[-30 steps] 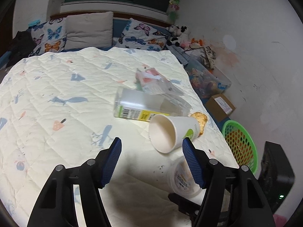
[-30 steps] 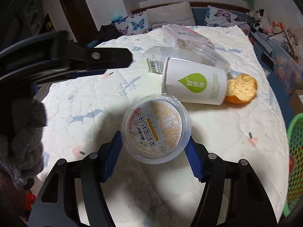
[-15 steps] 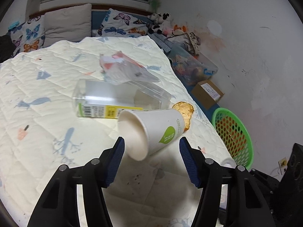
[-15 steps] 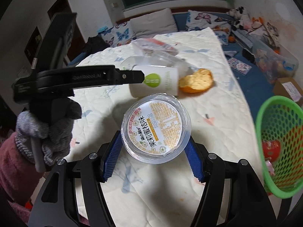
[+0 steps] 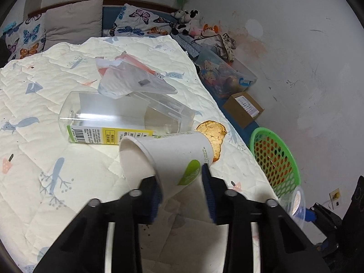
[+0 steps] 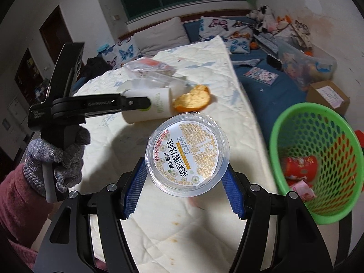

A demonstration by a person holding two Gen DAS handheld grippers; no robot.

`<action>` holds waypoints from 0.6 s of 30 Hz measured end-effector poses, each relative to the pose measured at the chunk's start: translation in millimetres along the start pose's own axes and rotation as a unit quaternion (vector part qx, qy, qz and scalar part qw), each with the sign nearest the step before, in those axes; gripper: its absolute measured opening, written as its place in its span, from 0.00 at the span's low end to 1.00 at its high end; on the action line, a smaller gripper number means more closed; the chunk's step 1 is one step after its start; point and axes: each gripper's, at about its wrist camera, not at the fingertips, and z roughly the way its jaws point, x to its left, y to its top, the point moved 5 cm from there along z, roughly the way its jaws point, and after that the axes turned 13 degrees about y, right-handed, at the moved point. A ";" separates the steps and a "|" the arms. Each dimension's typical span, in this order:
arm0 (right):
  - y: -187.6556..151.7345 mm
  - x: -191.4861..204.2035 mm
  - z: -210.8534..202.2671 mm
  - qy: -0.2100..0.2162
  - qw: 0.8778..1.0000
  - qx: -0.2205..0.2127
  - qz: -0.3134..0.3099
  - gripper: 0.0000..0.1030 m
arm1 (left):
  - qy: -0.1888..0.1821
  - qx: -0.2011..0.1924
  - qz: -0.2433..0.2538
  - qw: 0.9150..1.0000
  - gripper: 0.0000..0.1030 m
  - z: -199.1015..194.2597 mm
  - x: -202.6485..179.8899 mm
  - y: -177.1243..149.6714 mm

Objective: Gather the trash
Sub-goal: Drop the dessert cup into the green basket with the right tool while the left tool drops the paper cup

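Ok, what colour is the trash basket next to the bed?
Bright green, with a mesh of round holes. The basket shows best in the right wrist view.

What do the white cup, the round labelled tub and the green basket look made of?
White cup: matte paper, seemingly; opaque, thin rolled rim.
Round tub: clear glossy plastic; see-through wall, printed lid.
Green basket: moulded plastic, likely; perforated wall.

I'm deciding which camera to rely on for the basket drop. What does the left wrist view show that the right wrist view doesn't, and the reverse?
Left wrist only: the left gripper, its jaws just closed onto the paper cup, and the clear box's barcode label.

Right wrist only: the plastic tub's printed lid, gripped by the right gripper, the red wrappers inside the green basket, and a gloved hand.

Both: cup, peel, basket, bed quilt.
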 end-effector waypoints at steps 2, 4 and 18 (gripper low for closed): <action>0.2 -5.9 -4.6 -0.006 1.000 -0.005 0.005 0.63 | -0.006 0.000 -0.003 1.000 0.23 -0.1 -0.6 -1.1; 0.2 -12.0 -9.3 -0.011 1.000 -0.009 0.012 0.63 | -0.009 -0.001 -0.002 1.000 0.18 -1.7 -2.8 -2.2; -0.7 -94.8 -60.7 -0.097 0.992 -0.043 0.065 0.63 | -0.007 -0.042 0.032 0.999 0.03 -46.0 -27.7 -5.8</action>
